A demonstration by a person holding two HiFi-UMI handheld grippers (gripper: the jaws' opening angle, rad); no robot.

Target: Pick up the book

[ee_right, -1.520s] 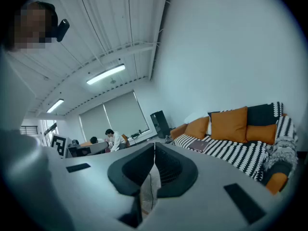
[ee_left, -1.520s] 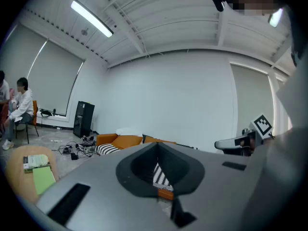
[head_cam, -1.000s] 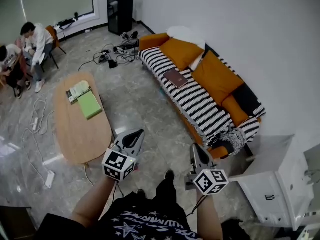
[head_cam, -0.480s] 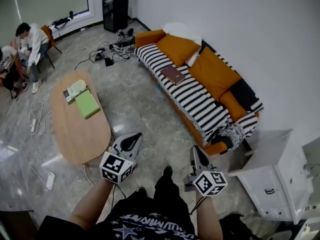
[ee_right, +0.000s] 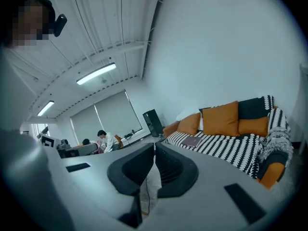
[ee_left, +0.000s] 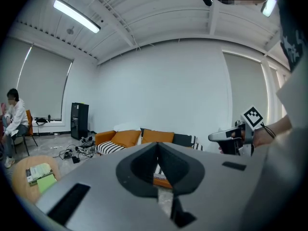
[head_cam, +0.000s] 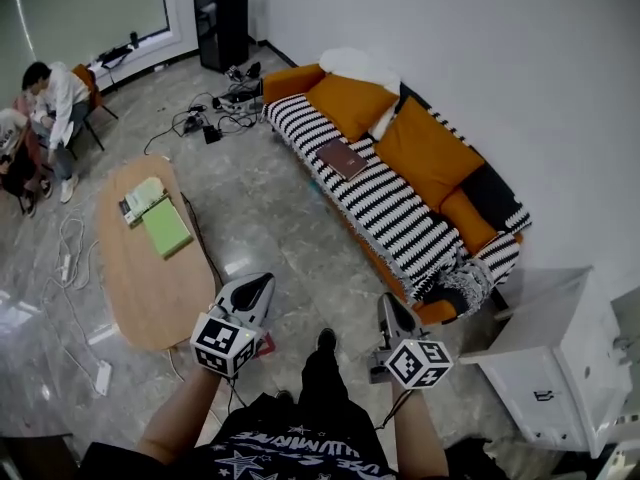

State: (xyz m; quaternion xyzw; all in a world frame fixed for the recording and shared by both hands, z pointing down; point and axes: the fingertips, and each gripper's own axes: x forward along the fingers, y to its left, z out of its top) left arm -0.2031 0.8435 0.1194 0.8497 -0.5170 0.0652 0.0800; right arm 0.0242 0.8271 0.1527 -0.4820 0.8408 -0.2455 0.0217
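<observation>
From the head view, my left gripper [head_cam: 261, 284] and right gripper [head_cam: 387, 302] are held low in front of me over the grey floor [head_cam: 290, 238], side by side and well apart, both aimed away from my body. The book [head_cam: 342, 157], dark reddish-brown, lies flat on the striped seat of the sofa [head_cam: 410, 230], near the end with the orange cushions, well away from both of my grippers. To my left stands the oval wooden bench [head_cam: 150, 283], with a green book [head_cam: 166, 228] on its far half.

In the left gripper view, my left jaws are pressed together at the tips with nothing between them. Past them I see the sofa [ee_left: 126, 138] against the white wall, the bench [ee_left: 21, 170] at the lower left, and my right gripper [ee_left: 215, 137] at the right edge. I cannot make out the book here.

In the right gripper view, my right jaws are also pressed together and hold nothing. The book [ee_right: 193, 141] rests on the sofa [ee_right: 236, 150] ahead and to the right of the tips, well apart from them. A seated person [ee_right: 103, 140] is far off by the windows.
</observation>
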